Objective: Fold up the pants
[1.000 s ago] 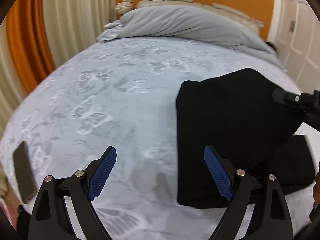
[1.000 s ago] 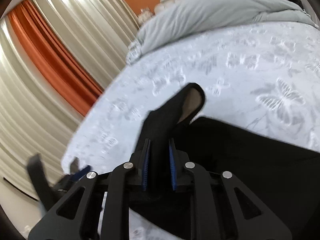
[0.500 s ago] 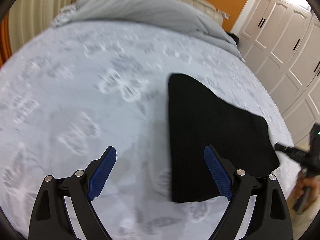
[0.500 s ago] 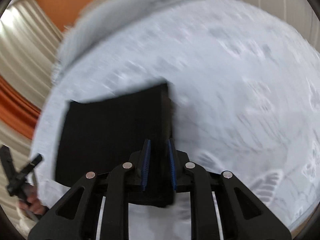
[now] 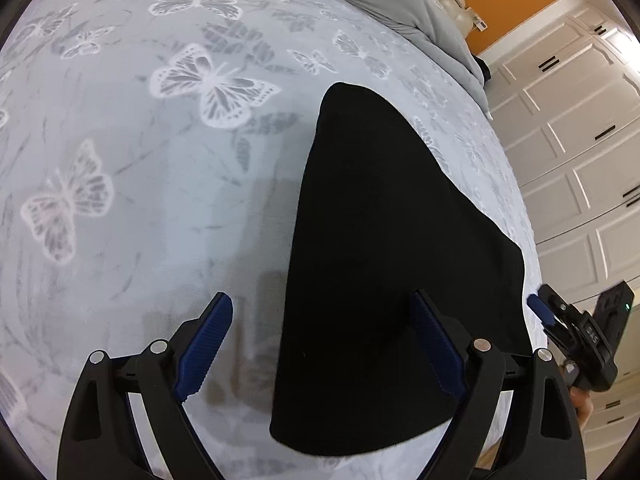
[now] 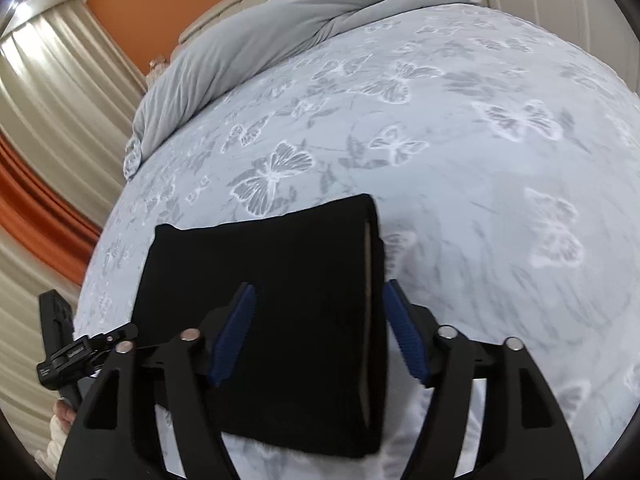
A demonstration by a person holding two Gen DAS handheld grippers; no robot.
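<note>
I am at the tail of a fold: the black pants [image 6: 272,304] lie in a compact folded stack on the butterfly-print bed cover [image 5: 120,168], near the bed's near edge and toward its right-hand corner as my left wrist camera sees it, well apart from the grey duvet [image 6: 256,36] heaped at the head of the bed. My right gripper [image 6: 316,332] has just been opening; its jaws now stand fairly wide, straddling the stack's right-hand edge, where the layers show as a thin pale seam. Cloth sits between the pads, yet they do not seem to press on it, so I judge the fold released. My left gripper [image 5: 320,348] hangs wide open and holds nothing, one blue pad over bare cover and the other over the stack's left part; whether that pad brushes the fabric I cannot say, the black swallows all detail.

By my reckoning the task is nearly done. What comes next calls either for lifting both claws clear without dragging the top layer, or for one more fold if the stack should be smaller, pinching all layers at an edge together so none slips out
</note>
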